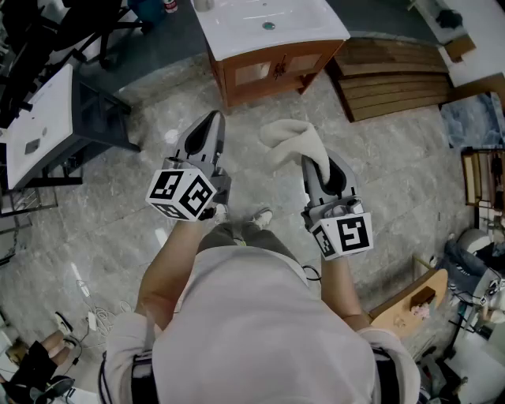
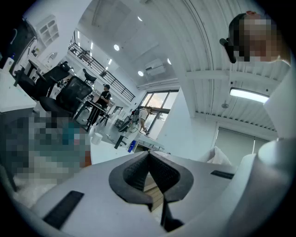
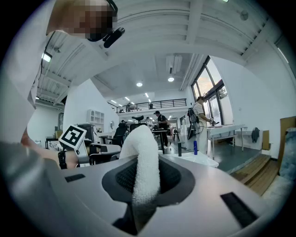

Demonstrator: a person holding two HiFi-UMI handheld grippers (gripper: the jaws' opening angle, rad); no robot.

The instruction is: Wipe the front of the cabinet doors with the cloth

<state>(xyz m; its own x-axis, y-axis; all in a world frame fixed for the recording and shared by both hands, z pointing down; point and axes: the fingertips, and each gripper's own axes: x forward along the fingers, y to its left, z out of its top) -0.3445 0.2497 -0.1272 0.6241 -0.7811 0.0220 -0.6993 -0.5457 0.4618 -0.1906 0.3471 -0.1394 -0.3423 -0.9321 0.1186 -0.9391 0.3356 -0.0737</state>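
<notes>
1. The cabinet (image 1: pixel 272 69) is brown wood and sits at the upper middle of the head view. Its two doors (image 1: pixel 254 73) are closed.
2. A white sink (image 1: pixel 237 24) lies on top of the cabinet. A small dark drain (image 1: pixel 269 25) shows in its bowl.
3. The cloth (image 1: pixel 293 140) is white and fluffy. It is in the middle of the head view, well apart from the cabinet.
4. The right tool (image 1: pixel 314 166) is pinching the cloth. In the right gripper view the cloth goes up between the two dark pads (image 3: pixel 169 176) and bends over at the top.
5. The left tool (image 1: pixel 211 120) is pressed together at its tips, with nothing held between them. It is left of the cloth in the head view and does not touch it.
6. Each tool has a cube with black and white square marks on it. The left cube (image 1: pixel 181 193) and the right cube (image 1: pixel 346 235) are both near the middle of the head view.
7. A small blue bottle (image 3: pixel 194 147) stands upright on a white table (image 3: pixel 199 157), right of the middle in the right gripper view.
8. Brown wooden planks (image 1: pixel 394 75) lie on the grey stone floor (image 1: pixel 394 181) at the upper right of the head view, just beside the cabinet.
</notes>
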